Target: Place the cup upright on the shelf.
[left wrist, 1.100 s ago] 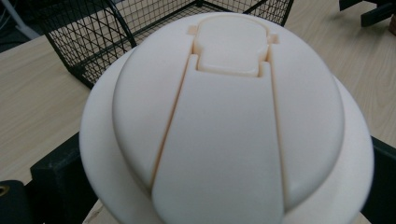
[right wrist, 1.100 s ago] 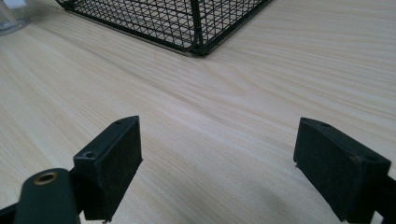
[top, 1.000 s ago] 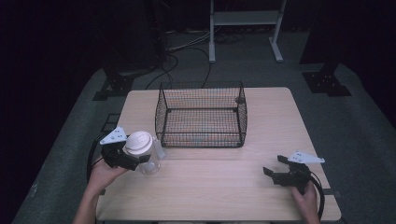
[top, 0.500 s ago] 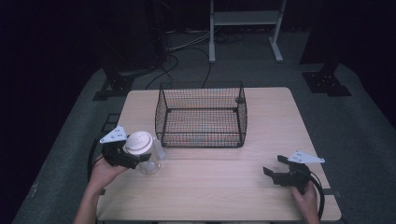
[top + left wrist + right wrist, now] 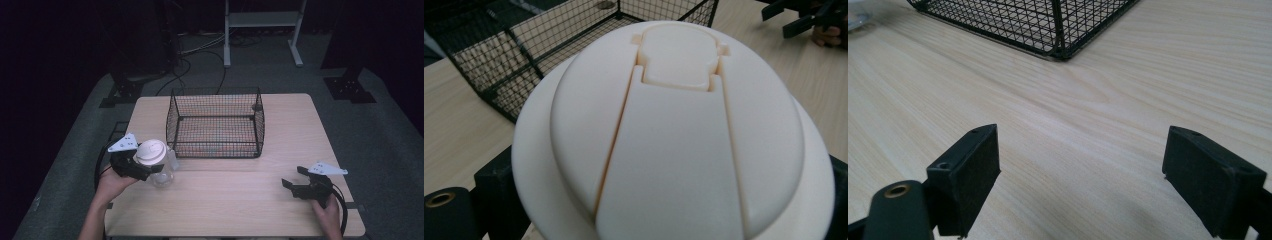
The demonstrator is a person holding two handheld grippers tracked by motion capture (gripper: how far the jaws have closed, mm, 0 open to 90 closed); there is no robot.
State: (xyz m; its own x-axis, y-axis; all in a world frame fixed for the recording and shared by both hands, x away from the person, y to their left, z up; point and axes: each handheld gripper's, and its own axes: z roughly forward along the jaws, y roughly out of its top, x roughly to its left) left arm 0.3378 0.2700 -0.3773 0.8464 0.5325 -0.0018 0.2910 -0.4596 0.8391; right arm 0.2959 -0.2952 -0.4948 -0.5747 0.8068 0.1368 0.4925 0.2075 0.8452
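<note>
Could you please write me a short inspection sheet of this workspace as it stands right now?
Surface: light wooden table, bare in front of the right gripper.
Job's things: clear jar with a cream flip-top lid, at the table's front left; black wire basket standing at the middle, nothing seen inside.
Clutter: nothing seen.
Grippers: left gripper shut on the jar just below its lid; right gripper open, low over the table, holding nothing.
Cables: one trails from each gripper; more lie on the floor behind the table.
Surroundings: dark room, grey floor, white frame legs at the back.
</note>
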